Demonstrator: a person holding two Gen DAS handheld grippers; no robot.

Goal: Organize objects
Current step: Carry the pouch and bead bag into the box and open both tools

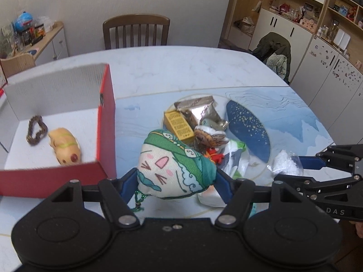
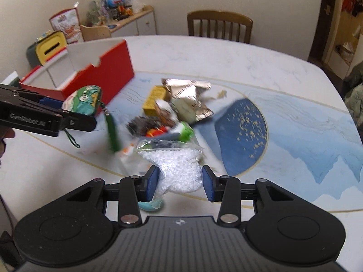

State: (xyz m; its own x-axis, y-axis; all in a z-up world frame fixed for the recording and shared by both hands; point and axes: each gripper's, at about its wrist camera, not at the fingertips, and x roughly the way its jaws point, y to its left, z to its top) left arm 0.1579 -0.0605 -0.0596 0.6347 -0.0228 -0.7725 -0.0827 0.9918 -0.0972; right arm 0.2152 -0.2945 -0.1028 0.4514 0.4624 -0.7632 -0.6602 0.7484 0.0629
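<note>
Pouch [image 1: 172,165] — in left hand-held gripper [image 1: 175,183]

The white marble-patterned table [image 1: 181,68] carries a pale blue printed mat [image 1: 295,117]. A red cardboard box with a white inside [image 1: 106,122] stands on the table's left part, its near corner on the mat. A heap of small items lies on the mat, among them a yellow rectangular box [image 1: 179,124] and crinkled silver foil packets [image 1: 199,108].
</note>
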